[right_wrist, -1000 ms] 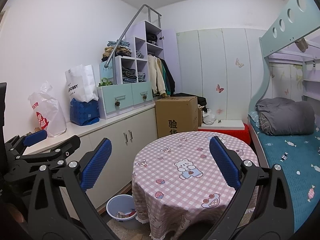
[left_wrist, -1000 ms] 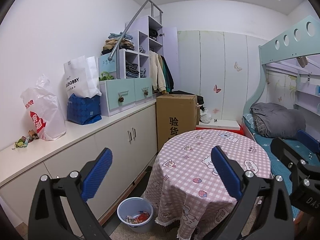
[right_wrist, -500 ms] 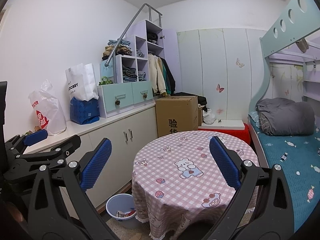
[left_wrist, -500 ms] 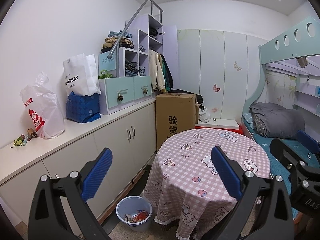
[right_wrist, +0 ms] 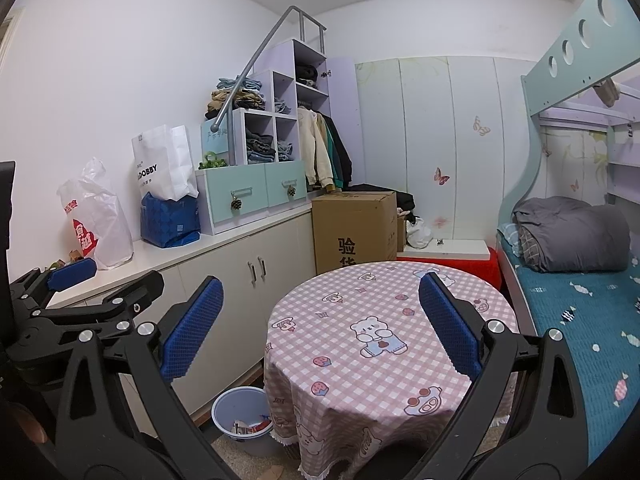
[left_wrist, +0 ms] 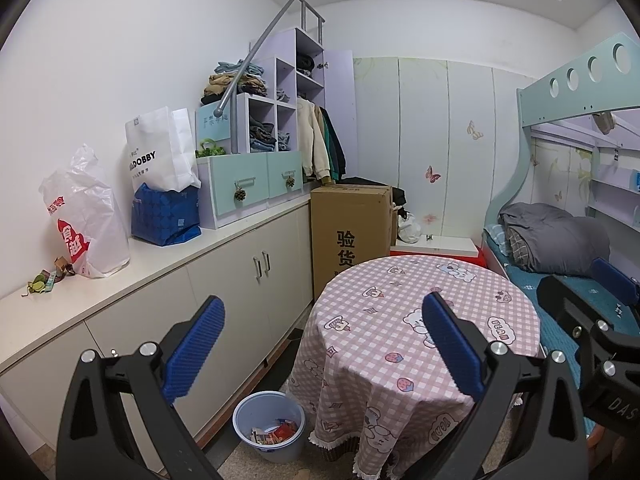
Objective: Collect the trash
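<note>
Left tongs: my left gripper (left_wrist: 320,334) is spread wide with nothing between the pads, raised above the near edge of the round table.
Right tongs: my right gripper (right_wrist: 320,320) is spread just as wide and carries nothing, just to the right of the left one.
Trash: a few crumpled wrappers (left_wrist: 47,278) lie on the white counter (left_wrist: 224,240) at far left, touching the foot of the white plastic bag (left_wrist: 86,216).
Bin: the blue bucket (left_wrist: 270,428) stands on the floor between the cabinet doors and the table, already with scraps in it.
Table: the checked cloth (right_wrist: 384,320) looks bare of litter, as far as I can tell.
Stage: I judge this the start; nothing is gripped and the wrappers are untouched.
Risk, grip: the wrappers look thin and light, so my pads could close on part of one and drop the rest on the counter or floor.
Risk, bag: they lie against the plastic bag, so I might pinch its film and drag it along.
Risk, drop: the bucket sits half under the cloth's fringe; a release from high up could miss it.
Risk, collision: my two tools are close together, so a swing left could knock them.
</note>
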Demonstrator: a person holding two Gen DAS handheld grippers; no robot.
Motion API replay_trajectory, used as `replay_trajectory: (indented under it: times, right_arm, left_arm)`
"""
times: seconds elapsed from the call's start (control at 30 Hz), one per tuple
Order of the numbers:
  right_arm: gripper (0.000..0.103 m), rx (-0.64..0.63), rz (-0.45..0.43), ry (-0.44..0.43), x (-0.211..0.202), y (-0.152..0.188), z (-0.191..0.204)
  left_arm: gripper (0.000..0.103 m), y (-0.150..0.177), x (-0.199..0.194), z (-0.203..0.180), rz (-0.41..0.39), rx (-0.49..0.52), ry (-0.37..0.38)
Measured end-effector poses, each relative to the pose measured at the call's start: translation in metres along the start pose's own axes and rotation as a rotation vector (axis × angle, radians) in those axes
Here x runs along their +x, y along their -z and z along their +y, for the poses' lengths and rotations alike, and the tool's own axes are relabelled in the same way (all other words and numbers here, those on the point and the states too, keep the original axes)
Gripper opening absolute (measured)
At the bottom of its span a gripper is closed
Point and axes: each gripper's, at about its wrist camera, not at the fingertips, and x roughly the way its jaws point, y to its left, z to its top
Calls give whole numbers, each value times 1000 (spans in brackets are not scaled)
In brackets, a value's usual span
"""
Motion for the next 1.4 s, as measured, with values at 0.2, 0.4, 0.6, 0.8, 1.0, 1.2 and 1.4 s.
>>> replay_trajectory:
  times: [0.2, 0.4, 0.6, 0.8, 1.0, 1.2, 1.4]
  right_arm:
    - [96, -1, 2, -2, 1, -1, -1]
    - [96, -2, 1, -1, 1, -1, 0]
    - [96, -1, 4, -1, 2, -1, -1]
    - [96, -3, 4, -2, 2, -2, -3]
    - [96, -2, 8, -2, 3, -1, -4]
    - [96, -2, 12, -3, 5, 3, -8]
    - [96, -3, 13, -3, 7, 3, -9]
  left_arm:
    - [97, 0, 0, 0, 1, 0, 1]
    - [97, 0, 0, 1, 4, 0, 3]
    - [97, 1, 1, 1, 5, 4, 6]
    - [97, 1, 2, 2, 8, 3, 9]
    - [97, 3, 4, 3, 9, 8, 14]
    - [97, 4, 4, 2, 10, 9, 15]
    - [97, 8, 5, 3, 14, 14, 19]
